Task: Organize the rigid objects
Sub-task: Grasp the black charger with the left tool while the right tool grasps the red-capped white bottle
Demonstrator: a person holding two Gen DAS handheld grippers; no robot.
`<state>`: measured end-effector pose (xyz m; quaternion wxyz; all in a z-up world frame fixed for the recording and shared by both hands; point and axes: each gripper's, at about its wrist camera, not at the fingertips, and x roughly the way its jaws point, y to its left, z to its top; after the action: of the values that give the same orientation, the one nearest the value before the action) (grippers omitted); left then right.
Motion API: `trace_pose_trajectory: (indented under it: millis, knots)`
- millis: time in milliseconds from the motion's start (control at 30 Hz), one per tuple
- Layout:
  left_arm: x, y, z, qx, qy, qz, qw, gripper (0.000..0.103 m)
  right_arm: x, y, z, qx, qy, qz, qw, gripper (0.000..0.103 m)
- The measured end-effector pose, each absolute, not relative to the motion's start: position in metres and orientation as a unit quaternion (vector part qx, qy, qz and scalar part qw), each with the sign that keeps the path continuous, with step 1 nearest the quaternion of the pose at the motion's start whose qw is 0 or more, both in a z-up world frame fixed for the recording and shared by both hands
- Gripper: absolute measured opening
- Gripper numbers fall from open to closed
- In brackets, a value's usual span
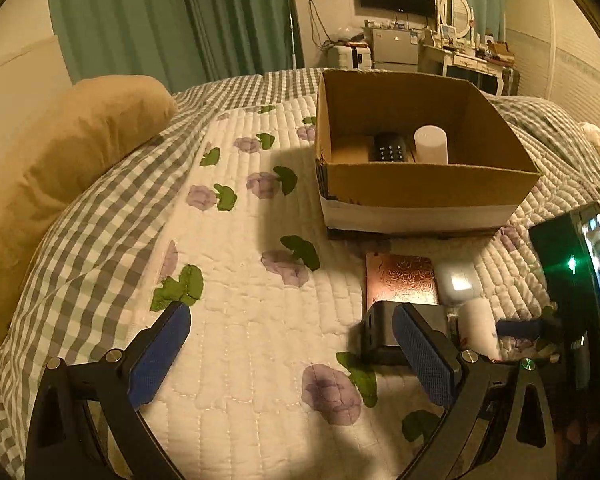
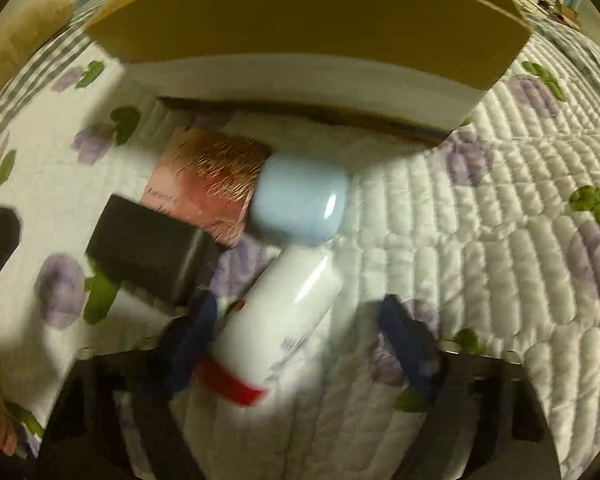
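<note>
A cardboard box (image 1: 420,184) stands on the quilted bed and holds a black keypad remote (image 1: 389,147) and a white cylinder (image 1: 431,145). In front of it lie a pink patterned card case (image 1: 400,280), a pale blue earbud case (image 1: 456,282), a black block (image 1: 374,330) and a white bottle (image 1: 478,330). My left gripper (image 1: 288,344) is open over bare quilt, left of the block. In the right wrist view my right gripper (image 2: 300,340) is open around the white bottle (image 2: 284,312) with its red band; the view is blurred. The earbud case (image 2: 300,198), card case (image 2: 212,184), block (image 2: 148,248) and box (image 2: 300,32) lie beyond.
A tan pillow (image 1: 60,168) lies at the left. The right gripper's body with a lit screen (image 1: 580,264) stands at the right edge of the left wrist view. Curtains, a TV and a cluttered dresser (image 1: 460,52) stand beyond the bed.
</note>
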<state>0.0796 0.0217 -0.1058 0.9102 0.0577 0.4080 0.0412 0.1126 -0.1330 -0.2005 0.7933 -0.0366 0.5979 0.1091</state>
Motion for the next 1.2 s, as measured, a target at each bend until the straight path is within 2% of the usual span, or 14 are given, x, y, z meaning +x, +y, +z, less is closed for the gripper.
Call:
trace_pose_trajectory:
  millis: [67,200,600,967,1067,1200]
  knots:
    - [0.080,0.021,-0.107,0.059,0.409,0.041,0.910,0.103,0.106,-0.129,-0.201,-0.047,0.594,0.114,0.795,0.039]
    - [0.081,0.017,-0.109,0.063,0.413,0.037,0.908,0.103,0.094,-0.142,-0.183,-0.033,0.565,0.115,0.816,0.036]
    - [0.085,-0.022,-0.126,0.063,0.443,-0.022,0.894,0.103,0.093,-0.199,-0.117,-0.031,0.476,0.094,0.874,0.036]
    - [0.104,-0.052,-0.159,0.093,0.475,-0.010,0.875,0.103,0.099,-0.212,-0.118,-0.003,0.470,0.100,0.877,0.036]
    - [0.109,-0.056,-0.164,0.096,0.481,-0.011,0.871,0.101,0.099,-0.213,-0.120,-0.001,0.470,0.101,0.877,0.036]
    - [0.117,-0.062,-0.175,0.118,0.498,-0.017,0.859,0.081,0.098,-0.212,-0.120,-0.001,0.469,0.107,0.877,0.036]
